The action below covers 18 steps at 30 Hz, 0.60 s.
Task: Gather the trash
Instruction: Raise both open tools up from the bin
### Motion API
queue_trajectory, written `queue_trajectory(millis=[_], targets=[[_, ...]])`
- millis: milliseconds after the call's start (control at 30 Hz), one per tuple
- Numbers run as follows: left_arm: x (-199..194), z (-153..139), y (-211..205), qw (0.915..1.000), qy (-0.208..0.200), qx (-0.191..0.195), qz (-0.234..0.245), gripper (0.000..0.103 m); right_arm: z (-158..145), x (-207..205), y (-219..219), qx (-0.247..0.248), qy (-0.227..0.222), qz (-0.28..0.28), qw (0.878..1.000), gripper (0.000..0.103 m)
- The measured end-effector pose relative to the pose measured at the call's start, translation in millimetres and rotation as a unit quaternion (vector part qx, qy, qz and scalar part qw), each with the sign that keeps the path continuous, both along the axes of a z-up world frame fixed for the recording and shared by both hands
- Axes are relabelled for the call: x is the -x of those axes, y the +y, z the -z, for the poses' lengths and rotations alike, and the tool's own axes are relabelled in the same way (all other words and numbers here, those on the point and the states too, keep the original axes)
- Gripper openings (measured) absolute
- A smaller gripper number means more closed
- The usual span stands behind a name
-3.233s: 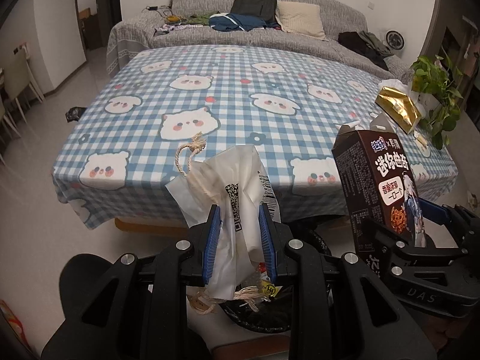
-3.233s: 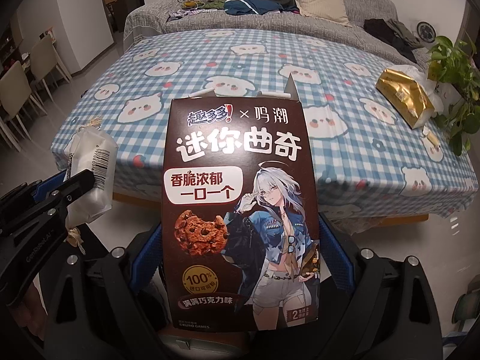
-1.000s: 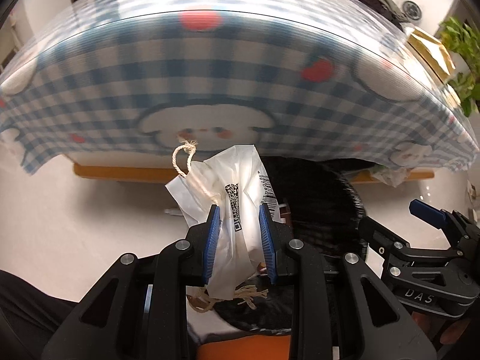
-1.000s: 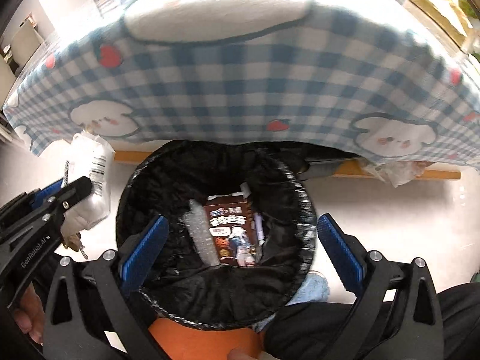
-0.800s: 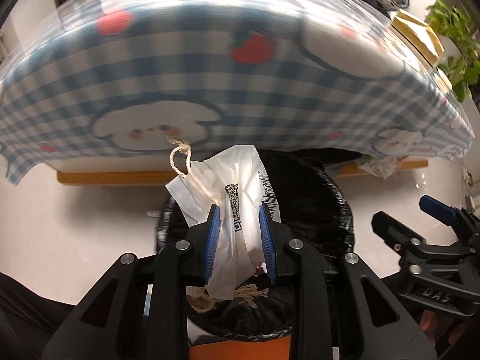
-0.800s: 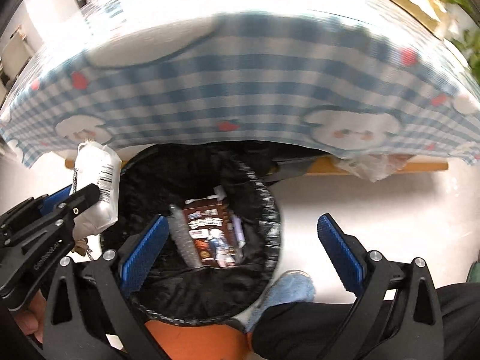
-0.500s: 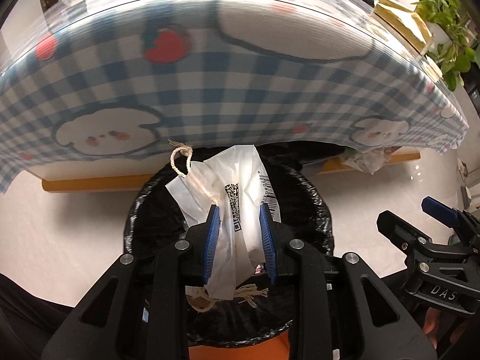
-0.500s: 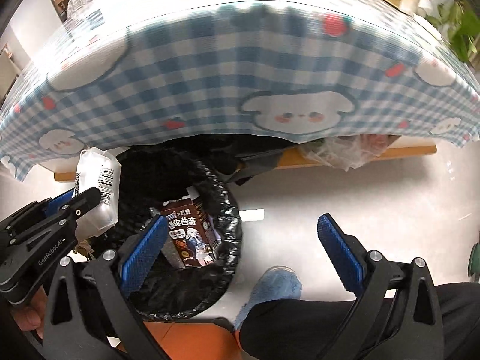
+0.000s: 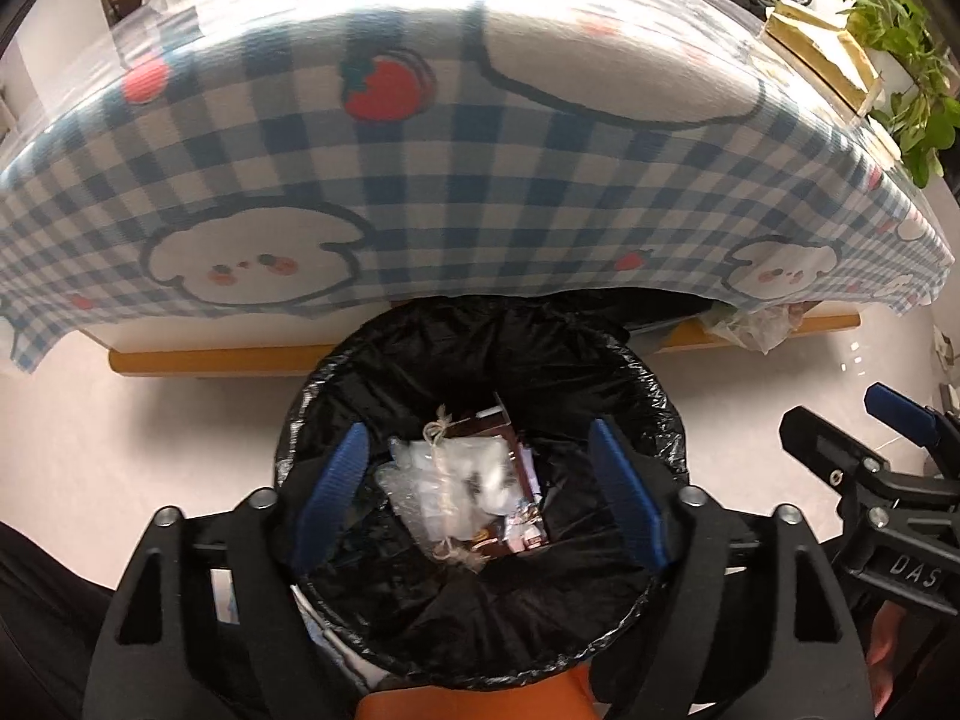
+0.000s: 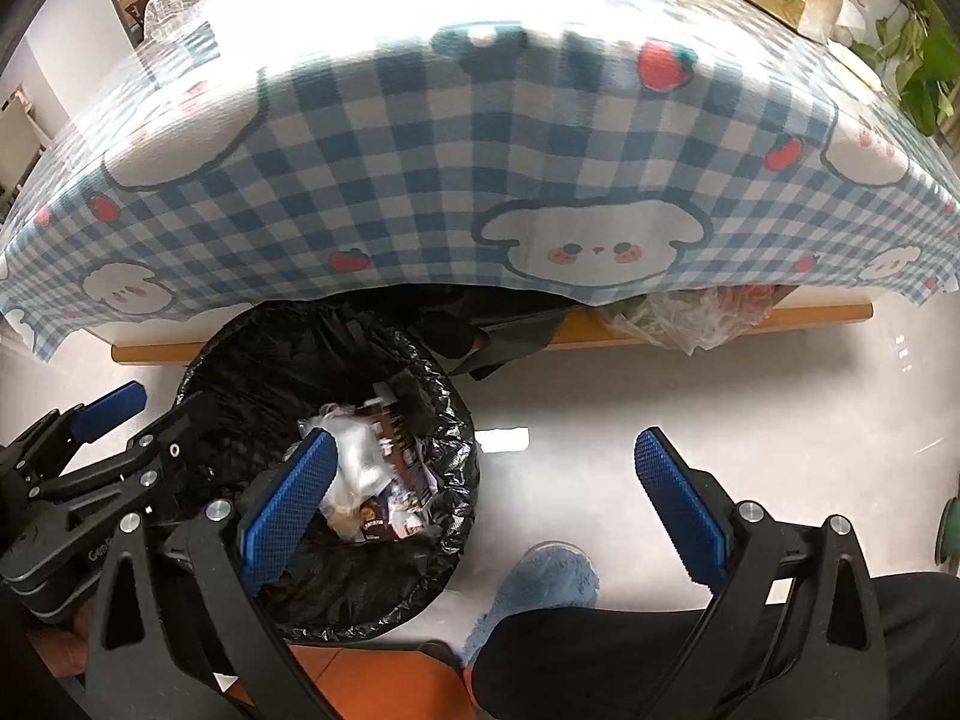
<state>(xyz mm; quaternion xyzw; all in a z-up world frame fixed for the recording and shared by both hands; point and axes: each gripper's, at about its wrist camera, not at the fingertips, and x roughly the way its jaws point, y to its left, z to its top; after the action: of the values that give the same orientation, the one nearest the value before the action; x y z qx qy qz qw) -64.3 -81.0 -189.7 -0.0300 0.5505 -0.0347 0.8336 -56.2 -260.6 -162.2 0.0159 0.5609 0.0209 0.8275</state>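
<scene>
1. The left gripper (image 9: 477,495) hangs over the bin (image 9: 660,402), its jaws spread wide with nothing between them; they have just been opening.
2. The white bag (image 9: 456,483) with its string tie lies inside the bin on top of the brown box (image 9: 516,531), well below the blue pads (image 9: 333,483). It looks blurred, so it may not have settled.
3. The right gripper (image 10: 480,498) is also spread and empty. It sits off to the side, one pad over the bin's rim and the other over bare floor (image 10: 690,396).
4. The bin stands on the floor just in front of the table, whose checked cloth (image 9: 480,180) hangs down close to its far rim.
5. Risk: the black liner (image 10: 444,414) is loose and crinkled at the rim. A jaw dragged out sideways could snag it and pull it off or tip the bin.
6. Risk: the person's slipper (image 10: 546,576) is just beside the bin; a step could knock it.
7. Risk: more trash seems to remain, such as the gold packet (image 9: 822,54) on the far side of the table and the clear plastic (image 10: 690,312) under the cloth's edge. Rising toward these, a gripper could catch the hanging cloth and drag it.
8. The plant (image 9: 906,72) stands near the gold packet, so a careless reach there may hit its leaves.
</scene>
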Motion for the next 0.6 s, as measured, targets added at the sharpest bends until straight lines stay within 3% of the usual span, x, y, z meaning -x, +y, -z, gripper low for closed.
queue_trajectory(millis=[233,600], targets=[[10.9,-42.6,25.4,0.9988,-0.045,-0.008,-0.018,0.097,-20.8,2.9,12.3,-0.008,-0.019,-0.012,1.000,0.096],[24.9,-131.4,56.8,0.9933,-0.108,-0.009,-0.039,0.097,-96.6,17.2,32.4,-0.011,-0.093,-0.025,0.995,0.096]])
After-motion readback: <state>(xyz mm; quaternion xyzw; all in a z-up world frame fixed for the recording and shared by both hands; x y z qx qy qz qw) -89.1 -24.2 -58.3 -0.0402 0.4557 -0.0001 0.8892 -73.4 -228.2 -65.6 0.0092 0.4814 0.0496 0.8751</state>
